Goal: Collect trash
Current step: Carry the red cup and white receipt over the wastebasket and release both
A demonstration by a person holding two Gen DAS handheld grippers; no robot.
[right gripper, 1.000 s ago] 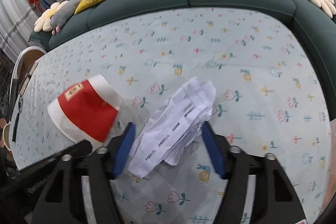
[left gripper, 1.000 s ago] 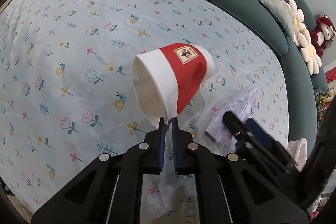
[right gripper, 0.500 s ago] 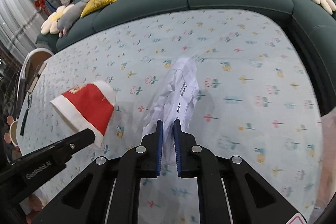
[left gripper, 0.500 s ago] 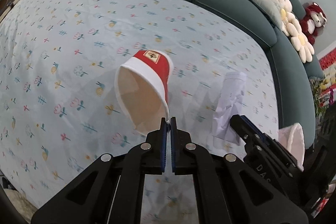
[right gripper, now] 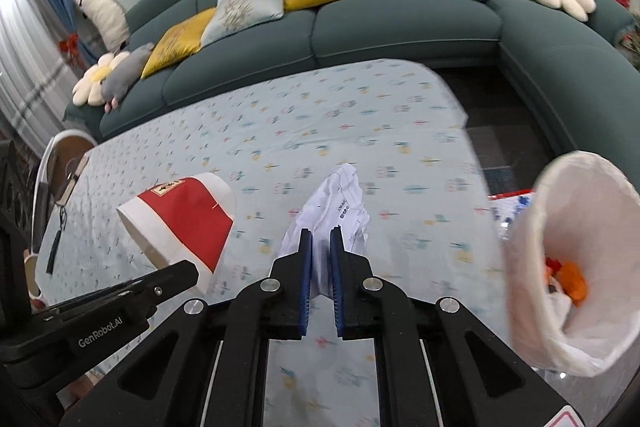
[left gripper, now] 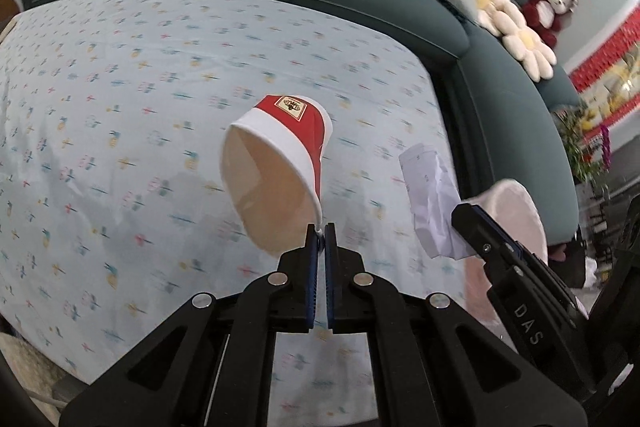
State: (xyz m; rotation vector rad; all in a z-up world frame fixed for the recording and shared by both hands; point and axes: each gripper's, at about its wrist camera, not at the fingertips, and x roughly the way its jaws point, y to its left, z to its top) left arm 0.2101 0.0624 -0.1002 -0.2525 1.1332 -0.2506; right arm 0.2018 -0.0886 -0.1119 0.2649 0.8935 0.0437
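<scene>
- The left hand-held gripper (left gripper: 320,233) has its two blue fingers pinched tight on the thin rim of the red and white paper cup (left gripper: 280,179). The rim is the easiest part to pinch, so the cup hangs out in front of the fingers, tipped on its side, up off the desk (left gripper: 120,107).
- The right hand-held gripper (right gripper: 321,239) has just closed, and now it is clamped on the crumpled white paper (right gripper: 336,203). The paper sticks out ahead of the fingers and is squashed between them, so it probably will not slip out.
- Both bits of trash are held in the air over the flowery cloth on the desk, each just ahead of its own gripper. The cup is off to the left of the right gripper.
- A white bin bag (right gripper: 576,267) stands open just to the right of the right gripper. Some orange and red trash already lies at the bottom of it.
- The bag's mouth is wide, likely so that things drop in easily. The paper is nearer to it than the cup, so it looks likely to go in first.
</scene>
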